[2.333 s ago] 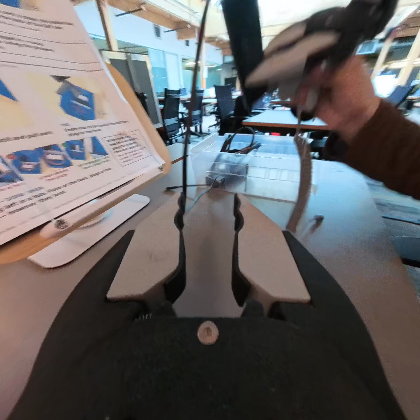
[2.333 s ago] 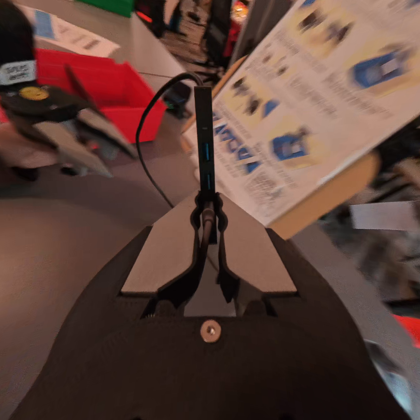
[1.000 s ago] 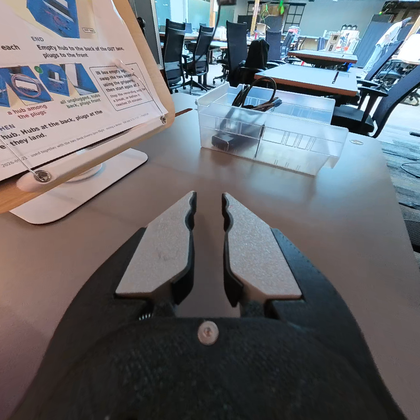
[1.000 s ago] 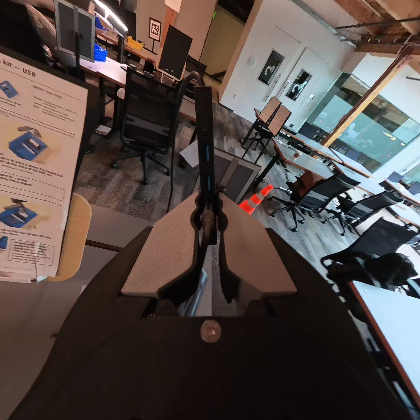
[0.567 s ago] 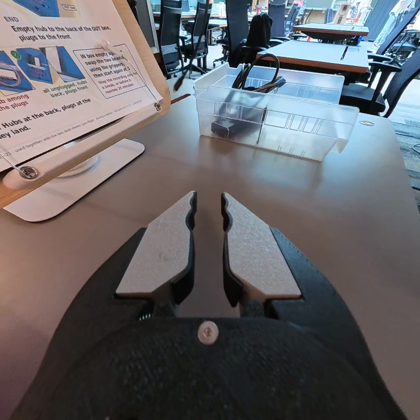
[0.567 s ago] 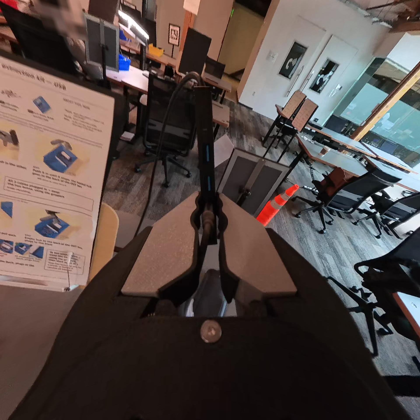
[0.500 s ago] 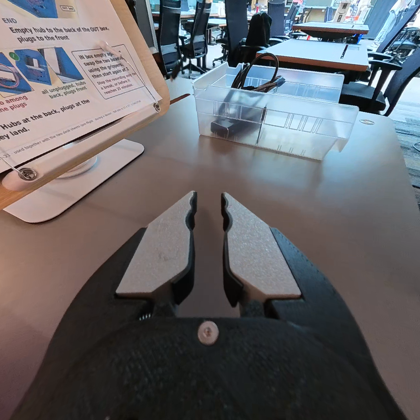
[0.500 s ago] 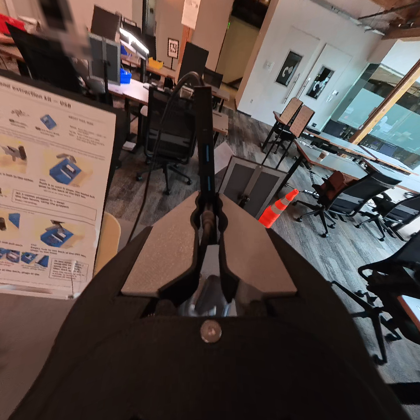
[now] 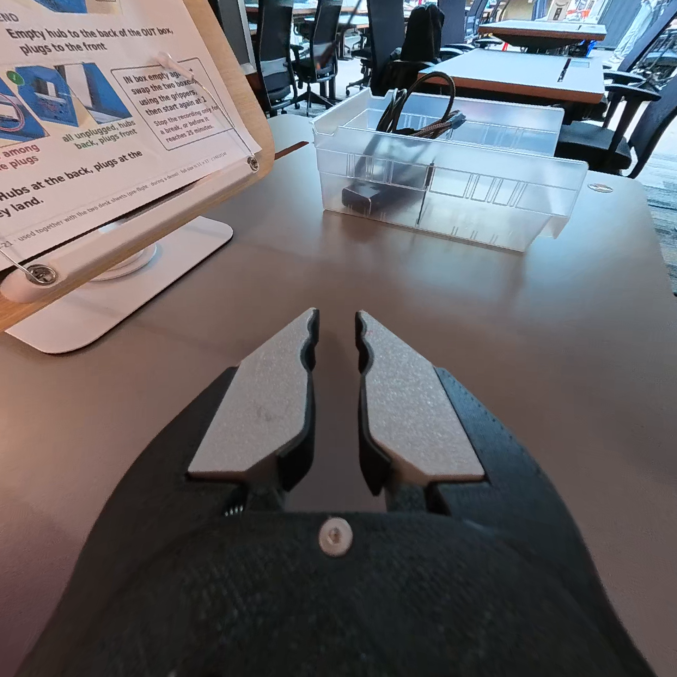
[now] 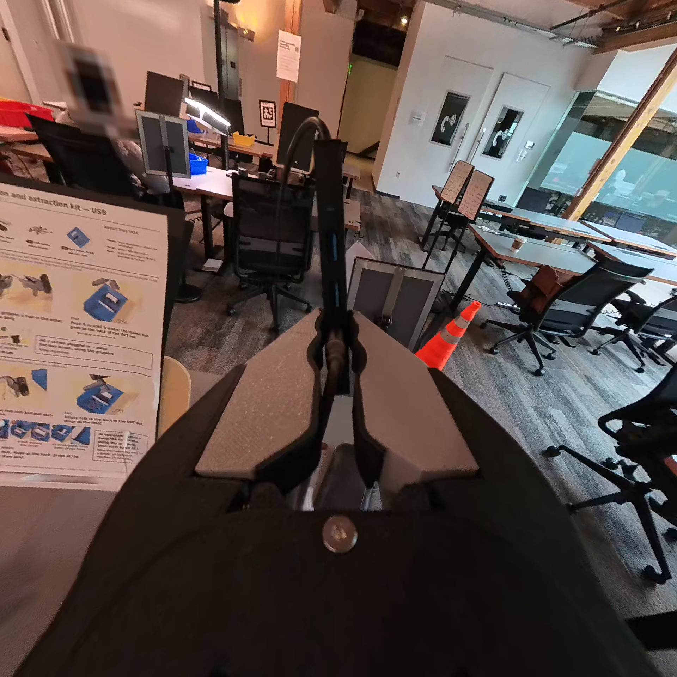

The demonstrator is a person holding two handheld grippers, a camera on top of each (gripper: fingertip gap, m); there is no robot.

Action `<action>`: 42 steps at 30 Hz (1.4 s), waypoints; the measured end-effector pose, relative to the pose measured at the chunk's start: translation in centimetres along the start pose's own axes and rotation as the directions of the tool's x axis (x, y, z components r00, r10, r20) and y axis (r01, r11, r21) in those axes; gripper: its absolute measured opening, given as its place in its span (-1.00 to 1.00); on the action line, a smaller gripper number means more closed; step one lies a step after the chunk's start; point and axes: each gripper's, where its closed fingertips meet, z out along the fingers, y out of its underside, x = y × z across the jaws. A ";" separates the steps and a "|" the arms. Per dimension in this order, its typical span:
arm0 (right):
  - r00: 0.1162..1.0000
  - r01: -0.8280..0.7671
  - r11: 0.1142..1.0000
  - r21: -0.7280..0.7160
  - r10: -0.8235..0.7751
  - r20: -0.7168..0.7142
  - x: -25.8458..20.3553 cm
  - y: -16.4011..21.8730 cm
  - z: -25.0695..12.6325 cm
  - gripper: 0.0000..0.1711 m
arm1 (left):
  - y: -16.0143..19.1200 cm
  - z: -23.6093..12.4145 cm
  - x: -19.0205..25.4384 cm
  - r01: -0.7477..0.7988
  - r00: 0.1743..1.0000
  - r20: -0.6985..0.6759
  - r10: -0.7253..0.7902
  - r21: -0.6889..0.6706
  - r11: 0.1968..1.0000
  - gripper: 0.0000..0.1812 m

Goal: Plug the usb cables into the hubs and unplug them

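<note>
My right gripper (image 10: 336, 322) is shut on a slim black USB hub (image 10: 331, 234) and holds it upright in the air, with its blue ports facing me and its black cable (image 10: 293, 161) arching off the top. My left gripper (image 9: 336, 317) hovers low over the brown table (image 9: 476, 329), jaws a little apart and empty. Ahead of it stands a clear plastic box (image 9: 458, 190) holding another black hub (image 9: 362, 196) and coiled black cables (image 9: 421, 106).
An instruction sheet on a wooden stand (image 9: 91, 121) with a white base (image 9: 121, 289) stands at the left, close to my left gripper; it also shows in the right wrist view (image 10: 77, 329). Office chairs, desks and an orange cone (image 10: 450, 337) lie beyond the table. The grippers' ends are close to 60 cm from one another.
My right gripper has tilted and swung with the hub, so more of the room and the sheet shows. My left gripper has moved slightly toward the box, its gap unchanged.
</note>
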 end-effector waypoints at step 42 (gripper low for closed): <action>0.996 0.057 0.998 -0.027 -0.055 0.071 -2.3 -0.5 -1.0 -0.92 | 0.2 -0.2 -0.7 0.013 1.000 0.015 -0.013 -0.007 1.000 -0.82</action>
